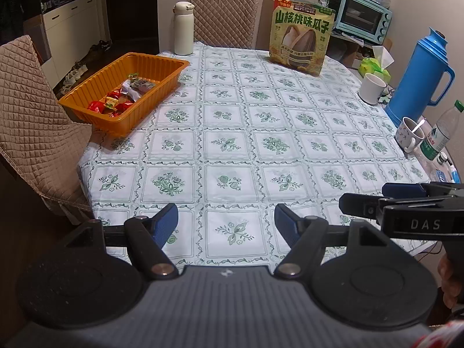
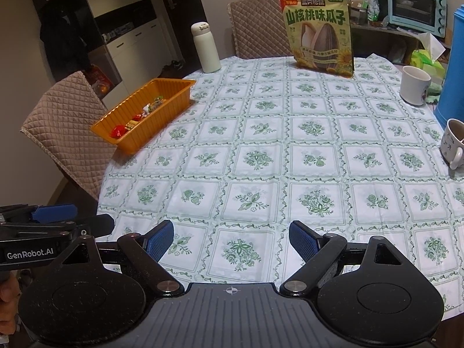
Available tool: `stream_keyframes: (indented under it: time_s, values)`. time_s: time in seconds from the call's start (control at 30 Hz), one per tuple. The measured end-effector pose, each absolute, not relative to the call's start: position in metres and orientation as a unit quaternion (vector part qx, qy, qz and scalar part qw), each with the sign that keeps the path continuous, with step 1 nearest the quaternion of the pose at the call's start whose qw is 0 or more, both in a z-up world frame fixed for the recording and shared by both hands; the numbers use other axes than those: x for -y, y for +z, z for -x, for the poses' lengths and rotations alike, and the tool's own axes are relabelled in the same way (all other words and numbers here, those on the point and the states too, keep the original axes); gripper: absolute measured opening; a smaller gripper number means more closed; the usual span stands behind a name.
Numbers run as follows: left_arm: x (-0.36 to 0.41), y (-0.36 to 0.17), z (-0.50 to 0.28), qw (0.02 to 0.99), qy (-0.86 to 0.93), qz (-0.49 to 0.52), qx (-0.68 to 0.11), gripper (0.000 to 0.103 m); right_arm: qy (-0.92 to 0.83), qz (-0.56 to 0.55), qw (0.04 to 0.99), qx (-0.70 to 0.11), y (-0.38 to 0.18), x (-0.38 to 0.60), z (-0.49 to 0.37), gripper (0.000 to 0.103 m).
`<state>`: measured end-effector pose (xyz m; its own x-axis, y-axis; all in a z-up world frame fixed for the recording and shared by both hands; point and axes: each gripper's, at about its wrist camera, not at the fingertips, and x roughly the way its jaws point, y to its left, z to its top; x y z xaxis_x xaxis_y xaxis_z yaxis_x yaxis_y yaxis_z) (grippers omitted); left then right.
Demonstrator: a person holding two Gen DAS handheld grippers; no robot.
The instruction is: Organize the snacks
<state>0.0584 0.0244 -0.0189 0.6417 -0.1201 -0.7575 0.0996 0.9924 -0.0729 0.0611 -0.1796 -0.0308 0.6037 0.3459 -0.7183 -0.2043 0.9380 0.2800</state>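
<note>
An orange plastic tray (image 1: 162,88) (image 2: 162,113) sits near the table's left edge, holding several wrapped snacks (image 1: 116,103) (image 2: 136,121), some red and some pale. A green bag of sunflower seeds (image 1: 301,40) (image 2: 320,32) stands upright at the far side. My left gripper (image 1: 226,221) hovers open over the near edge of the table, nothing between its blue pads. My right gripper (image 2: 231,236) is likewise open and empty, close beside the left one. Each gripper shows at the side of the other's view.
A white flask (image 1: 183,29) stands at the far left. On the right stand a white cup (image 1: 372,88), a patterned mug (image 1: 410,133), a blue thermos jug (image 1: 420,75) and a water bottle (image 1: 442,133). Quilted chairs (image 1: 34,116) flank the table. A toaster oven (image 1: 362,16) sits behind.
</note>
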Motion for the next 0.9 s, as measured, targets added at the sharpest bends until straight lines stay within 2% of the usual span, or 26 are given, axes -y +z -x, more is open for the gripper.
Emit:
stream_keyframes:
  time_s: [0.9]
  values:
    - [-0.0166, -0.0199, -0.0619, 0.905, -0.063, 0.009, -0.420, 0.071, 0.153, -0.087, 0.891, -0.419, -0.0339, 0.1841, -0.0644, 0.086]
